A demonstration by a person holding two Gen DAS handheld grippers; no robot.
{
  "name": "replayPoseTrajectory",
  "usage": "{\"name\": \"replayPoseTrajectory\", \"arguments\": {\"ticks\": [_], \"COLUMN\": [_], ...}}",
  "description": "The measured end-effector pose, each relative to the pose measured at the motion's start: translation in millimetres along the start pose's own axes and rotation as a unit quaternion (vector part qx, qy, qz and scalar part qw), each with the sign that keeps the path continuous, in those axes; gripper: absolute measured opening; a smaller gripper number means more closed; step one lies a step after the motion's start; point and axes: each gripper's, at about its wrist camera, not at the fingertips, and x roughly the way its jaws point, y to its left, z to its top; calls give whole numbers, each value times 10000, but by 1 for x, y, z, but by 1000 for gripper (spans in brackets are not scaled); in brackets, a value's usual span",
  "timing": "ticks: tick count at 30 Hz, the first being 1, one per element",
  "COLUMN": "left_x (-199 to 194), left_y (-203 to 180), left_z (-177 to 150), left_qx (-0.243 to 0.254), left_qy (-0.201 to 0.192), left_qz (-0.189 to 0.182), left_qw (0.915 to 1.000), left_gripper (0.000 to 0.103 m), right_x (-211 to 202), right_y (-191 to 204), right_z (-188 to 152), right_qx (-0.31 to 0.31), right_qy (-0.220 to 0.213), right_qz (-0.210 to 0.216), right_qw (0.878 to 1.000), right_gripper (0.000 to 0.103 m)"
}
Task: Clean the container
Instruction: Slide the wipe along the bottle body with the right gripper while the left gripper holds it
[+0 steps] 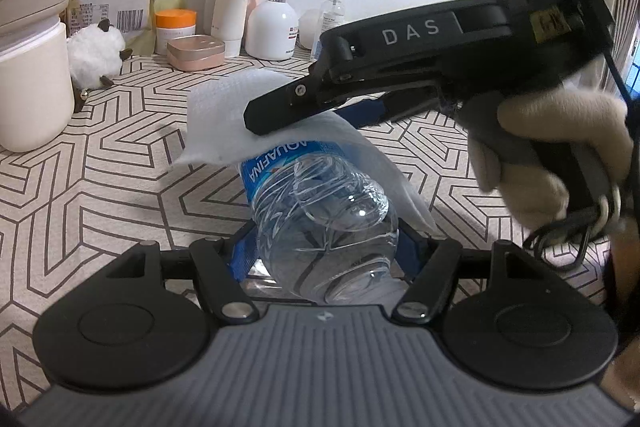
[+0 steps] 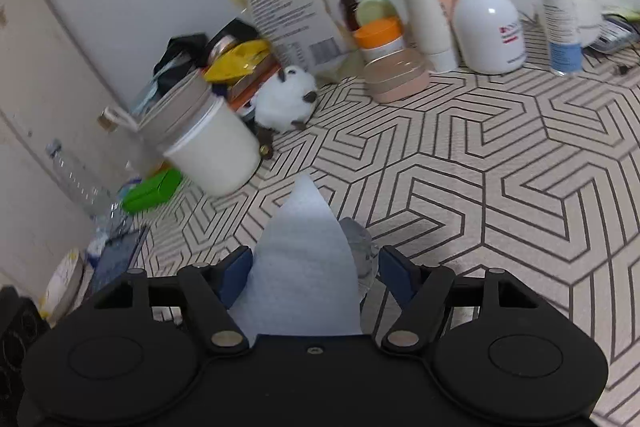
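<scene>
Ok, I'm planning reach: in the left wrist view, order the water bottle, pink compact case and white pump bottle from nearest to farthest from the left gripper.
1. Water bottle, between the left gripper fingers.
2. Pink compact case, far left of centre.
3. White pump bottle, behind, by the wall.

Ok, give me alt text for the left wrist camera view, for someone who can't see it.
A clear water bottle is clamped in the left tool above a patterned tablecloth. The right tool, held by a gloved hand, lays a white wipe over the bottle's label. Toiletries line the wall behind.
</scene>
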Motion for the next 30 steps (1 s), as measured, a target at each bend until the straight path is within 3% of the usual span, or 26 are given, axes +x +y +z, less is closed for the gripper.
{"name": "replayPoseTrajectory", "arguments": {"ticks": [5,12,30], "left_x": [0,1,3], "left_y": [0,-1,-3], "left_z": [0,0,0], "left_qx": [17,47,138], "left_qy": [0,35,77], "left_qz": [22,-59,-6], "left_qw": [10000,10000,9999], "left_gripper": [68,69,69], "right_x": [7,8,-3], "right_y": [6,12,2], "right_z": [21,7,14], "right_qx": [-695,-1334,-869], "right_qy": [593,339,323], "right_qz": [86,93,167], "right_qw": [9958,9904,9956], "right_gripper": [77,83,83]}}
